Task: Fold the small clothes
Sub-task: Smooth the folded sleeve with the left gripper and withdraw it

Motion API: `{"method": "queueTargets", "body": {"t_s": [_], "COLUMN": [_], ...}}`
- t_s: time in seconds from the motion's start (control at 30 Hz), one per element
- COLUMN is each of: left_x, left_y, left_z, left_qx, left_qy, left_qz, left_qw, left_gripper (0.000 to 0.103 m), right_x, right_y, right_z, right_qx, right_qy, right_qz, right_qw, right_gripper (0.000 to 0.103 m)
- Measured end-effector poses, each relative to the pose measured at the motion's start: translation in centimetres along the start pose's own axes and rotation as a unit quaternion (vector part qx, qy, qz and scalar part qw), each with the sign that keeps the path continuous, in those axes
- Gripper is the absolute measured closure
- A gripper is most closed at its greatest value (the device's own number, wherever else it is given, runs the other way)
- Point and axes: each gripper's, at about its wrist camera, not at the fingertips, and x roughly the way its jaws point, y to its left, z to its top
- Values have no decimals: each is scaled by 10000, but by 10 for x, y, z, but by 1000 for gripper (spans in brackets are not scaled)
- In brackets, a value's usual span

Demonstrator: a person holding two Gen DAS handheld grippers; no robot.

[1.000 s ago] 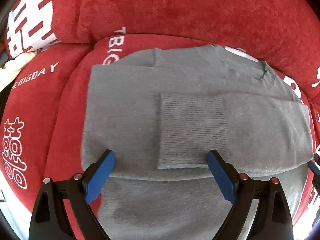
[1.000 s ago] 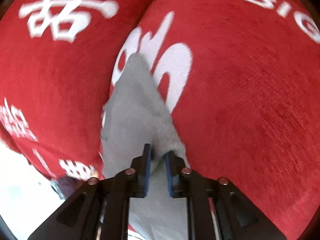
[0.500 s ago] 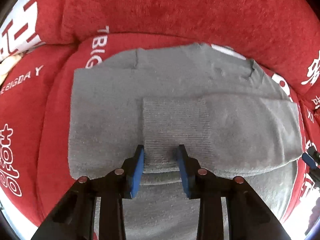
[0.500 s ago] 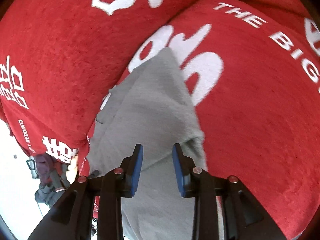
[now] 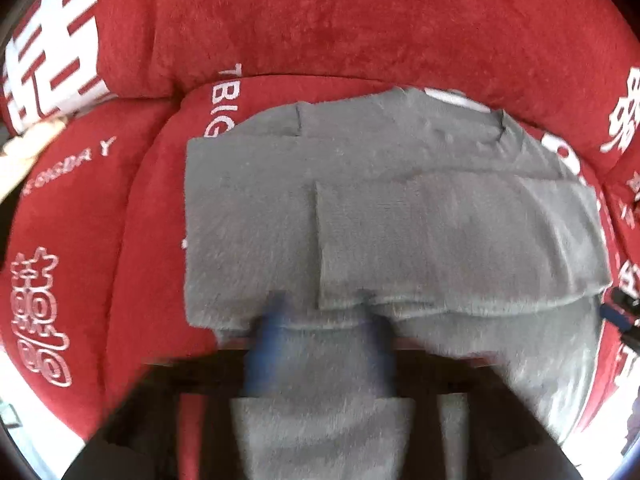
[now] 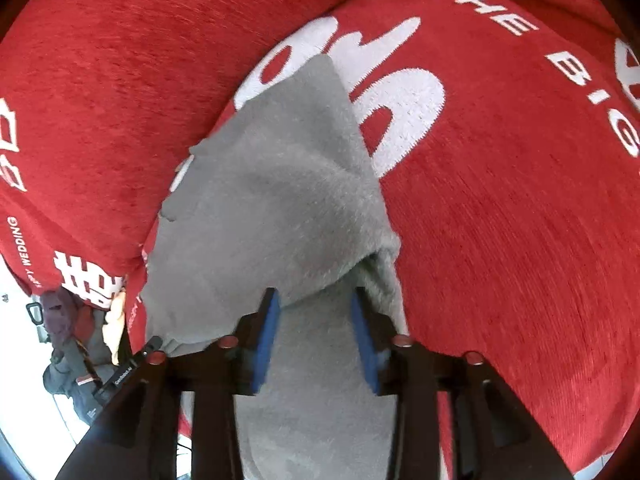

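Observation:
A grey knit sweater [image 5: 400, 208] lies flat on a red sofa cover, one ribbed sleeve folded across its middle. My left gripper [image 5: 326, 336] is blurred at the sweater's near fold; its jaws are opening, with grey cloth between the blue pads [image 5: 272, 332]. In the right wrist view the same sweater [image 6: 272, 200] ends in a bunched side edge. My right gripper [image 6: 316, 320] stands over that edge, its jaws opening. The cloth lies loose between its pads [image 6: 268, 332], not pinched. The right gripper's blue tip [image 5: 616, 314] shows at the sweater's right edge.
The red cover [image 5: 360, 20] bears white lettering and rises into a back cushion behind the sweater. A seat cushion [image 6: 520, 220] stretches right of the garment. Dark clutter [image 6: 72, 344] sits on a pale floor past the sofa's left end. A cream object [image 5: 24, 148] shows at far left.
The left jaws went from wide to narrow on the sleeve's near edge, then widened again. The right jaws spread from a pinch on the cloth, and that gripper rolled and shifted.

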Motion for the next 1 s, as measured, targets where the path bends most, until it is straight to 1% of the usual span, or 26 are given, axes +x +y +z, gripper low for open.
{"method": "queueTargets", "body": {"t_s": [0.03, 0.07, 0.2, 0.23, 0.3, 0.33, 0.43, 0.53, 0.67, 0.8, 0.87, 0.93, 0.97, 1.0], "left_x": [-5, -10, -21, -26, -36, -40, -52, -70, -95, -110, -120, -132, -137, -142], "left_y": [-1, -4, -13, -15, -21, -23, -32, -39, -49, -64, -73, -84, -89, -92], "left_z": [-2, -4, -16, -20, -28, -31, -37, -39, -40, -42, -44, -47, -48, -49], "left_qx": [-7, 16, 13, 46, 166, 220, 432, 516, 568, 591, 675, 817, 895, 939], "left_qy": [-92, -131, 144, 227, 325, 365, 563, 586, 593, 736, 731, 703, 684, 670], "left_qz": [63, 74, 0, -19, -74, -81, -193, -281, -387, -529, -638, -710, -721, -719], "left_qw": [9999, 9999, 9999, 9997, 9993, 9991, 9973, 9965, 9959, 9941, 9930, 9916, 9910, 9907], "left_gripper": [21, 21, 21, 21, 21, 21, 21, 21, 21, 21, 21, 21, 21, 21], "right_x": [-4, -8, -20, -23, -32, -36, -52, -68, -83, -92, -97, -104, -107, -109], "right_y": [2, 3, 7, 9, 15, 17, 30, 44, 62, 76, 80, 85, 88, 90], "right_z": [-4, -8, -25, -30, -40, -45, -57, -66, -73, -79, -82, -86, -88, -90], "right_qx": [-19, -44, -31, -42, -91, -129, -321, -573, -936, -1187, -1273, -1367, -1417, -1451], "right_qy": [-7, -16, -5, -4, -19, -29, -59, -101, -126, -44, -66, -97, -98, -89], "right_qz": [35, 52, 138, 127, 104, 77, -47, -243, -590, -862, -871, -890, -905, -912], "right_qw": [10000, 10000, 9999, 9999, 9999, 9999, 9995, 9980, 9938, 9892, 9880, 9866, 9857, 9852], "right_gripper": [55, 55, 54, 53, 47, 46, 40, 34, 23, 22, 22, 19, 16, 15]}}
